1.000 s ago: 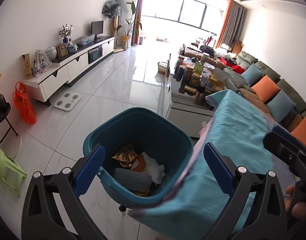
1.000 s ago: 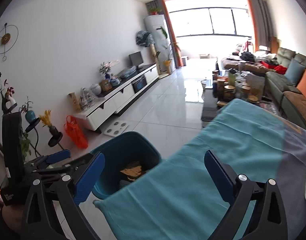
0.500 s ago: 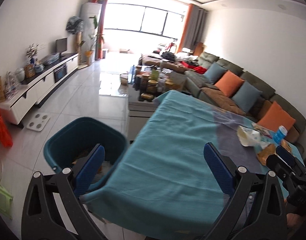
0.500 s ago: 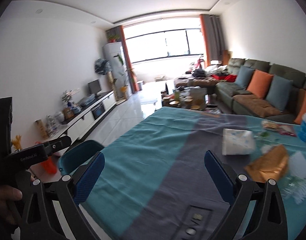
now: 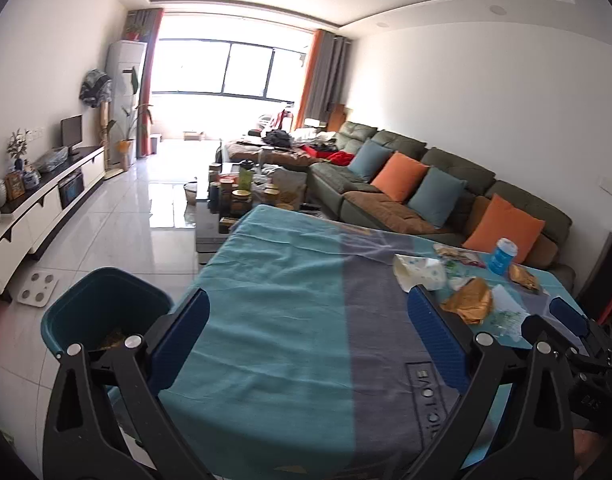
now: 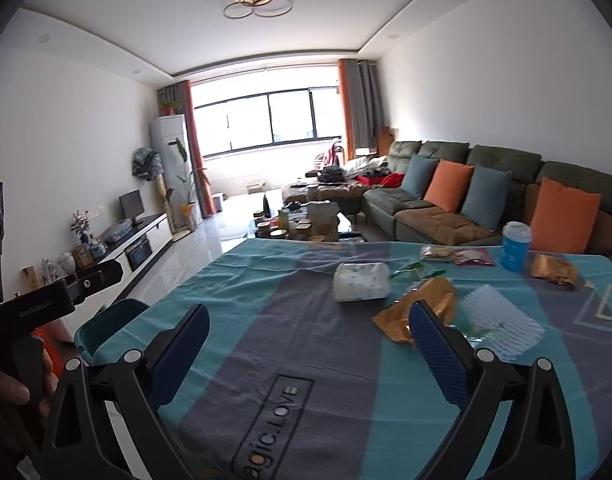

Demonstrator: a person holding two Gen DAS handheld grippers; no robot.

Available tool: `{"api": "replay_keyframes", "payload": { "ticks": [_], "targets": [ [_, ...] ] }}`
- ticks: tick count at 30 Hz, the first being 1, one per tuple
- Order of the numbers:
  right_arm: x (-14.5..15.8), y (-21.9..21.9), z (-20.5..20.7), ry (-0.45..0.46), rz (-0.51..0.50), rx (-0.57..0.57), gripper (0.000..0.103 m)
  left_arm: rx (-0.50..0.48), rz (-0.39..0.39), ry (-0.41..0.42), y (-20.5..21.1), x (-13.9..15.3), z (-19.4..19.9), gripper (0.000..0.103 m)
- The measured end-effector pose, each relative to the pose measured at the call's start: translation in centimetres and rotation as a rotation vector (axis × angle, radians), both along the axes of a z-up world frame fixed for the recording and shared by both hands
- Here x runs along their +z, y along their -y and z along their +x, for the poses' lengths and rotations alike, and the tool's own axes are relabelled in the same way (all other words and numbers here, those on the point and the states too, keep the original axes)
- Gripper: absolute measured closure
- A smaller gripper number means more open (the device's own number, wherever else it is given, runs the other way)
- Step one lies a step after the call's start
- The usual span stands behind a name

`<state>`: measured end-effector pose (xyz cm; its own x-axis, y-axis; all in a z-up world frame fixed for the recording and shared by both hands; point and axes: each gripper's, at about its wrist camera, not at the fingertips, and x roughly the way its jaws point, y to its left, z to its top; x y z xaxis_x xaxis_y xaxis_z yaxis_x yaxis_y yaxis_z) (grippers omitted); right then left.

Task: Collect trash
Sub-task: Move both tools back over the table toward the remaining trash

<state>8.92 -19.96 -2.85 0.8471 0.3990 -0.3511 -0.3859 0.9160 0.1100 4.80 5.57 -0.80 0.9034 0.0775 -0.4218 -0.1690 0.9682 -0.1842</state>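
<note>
A teal trash bin [image 5: 105, 312] stands on the floor at the table's left edge, with trash inside; it also shows in the right wrist view [image 6: 105, 320]. On the teal and grey tablecloth [image 6: 306, 340] lie a crumpled white pack [image 6: 362, 282], a golden wrapper [image 6: 422, 308], a white foam net [image 6: 498, 320], a second golden wrapper [image 6: 554, 270] and a blue cup [image 6: 514, 246]. My left gripper [image 5: 306, 344] is open and empty over the table's near left. My right gripper [image 6: 306, 356] is open and empty, its right finger just before the golden wrapper.
A green sofa [image 6: 486, 200] with orange and blue cushions runs along the right wall. A coffee table [image 5: 241, 196] crowded with jars stands beyond the table. A white TV cabinet [image 5: 37, 208] lines the left wall. A white scale [image 5: 35, 288] lies on the floor.
Both grippers have swung from the bin on the left to the right over the table. The trash items on the cloth have come into view. Both stay open.
</note>
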Motion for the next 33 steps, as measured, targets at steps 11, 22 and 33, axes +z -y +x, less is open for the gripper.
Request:
{"api": "replay_keyframes", "payload": {
  "ticks": [11, 22, 33],
  "targets": [
    [-0.1, 5.1, -3.0, 0.002, 0.019, -0.154, 0.007, -0.197, 0.042, 0.011, 5.9, -0.4, -0.7, 0.006],
    [-0.8, 8.1, -2.5, -0.038, 0.001, -0.236, 0.007, -0.206, 0.019, -0.043, 6.8, -1.8, 1.8, 0.006],
    [-2.4, 10.2, 1.7, -0.123, -0.011, -0.289, 0.007, -0.271, 0.03, -0.089, 8.7, -2.7, 6.7, 0.006]
  ]
}}
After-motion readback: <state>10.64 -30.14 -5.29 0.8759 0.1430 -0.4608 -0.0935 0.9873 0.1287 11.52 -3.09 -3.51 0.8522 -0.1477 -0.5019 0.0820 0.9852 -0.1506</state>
